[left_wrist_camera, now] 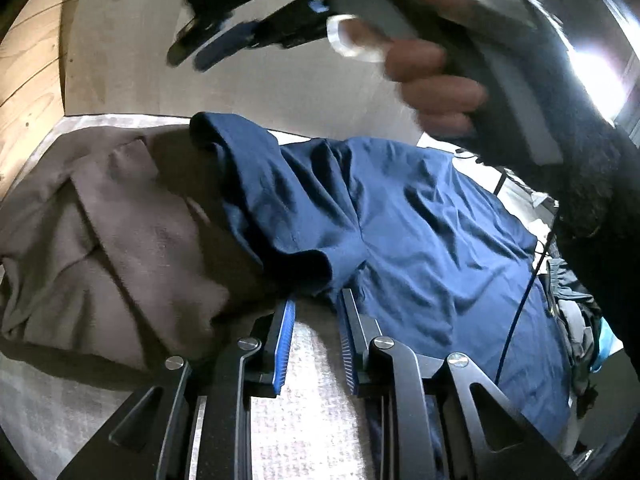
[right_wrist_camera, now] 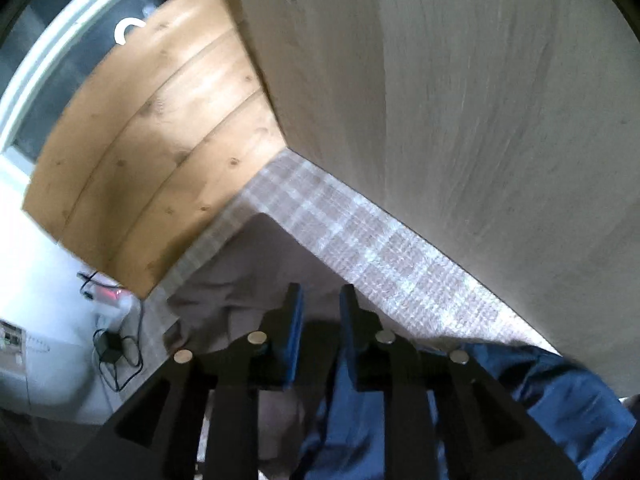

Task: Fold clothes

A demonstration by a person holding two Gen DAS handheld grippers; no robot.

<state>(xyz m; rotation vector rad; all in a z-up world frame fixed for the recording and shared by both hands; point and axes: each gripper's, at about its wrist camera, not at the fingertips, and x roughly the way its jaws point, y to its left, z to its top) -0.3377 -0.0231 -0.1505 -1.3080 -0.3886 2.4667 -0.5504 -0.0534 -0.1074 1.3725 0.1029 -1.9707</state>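
A navy blue T-shirt (left_wrist_camera: 400, 220) lies spread on the checked bedspread (left_wrist_camera: 312, 380), one sleeve folded over towards a crumpled brown garment (left_wrist_camera: 120, 232) on its left. My left gripper (left_wrist_camera: 316, 304) hovers at the shirt's near edge, its blue pads a narrow gap apart with only bedspread showing between them. A hand (left_wrist_camera: 436, 80) holds my right gripper (left_wrist_camera: 190, 56) blurred above the far side. In the right wrist view my right gripper (right_wrist_camera: 320, 294) is slightly open and empty above the brown garment (right_wrist_camera: 248, 272), with the blue shirt (right_wrist_camera: 560, 392) at lower right.
A pale wall panel (right_wrist_camera: 480, 100) and a wooden board (right_wrist_camera: 140, 152) border the bedspread (right_wrist_camera: 380, 248). A charger with cables (right_wrist_camera: 114, 350) lies on the white floor to the left. More clothes (left_wrist_camera: 576, 320) are piled at the right, and a thin cable (left_wrist_camera: 520, 300) crosses the shirt.
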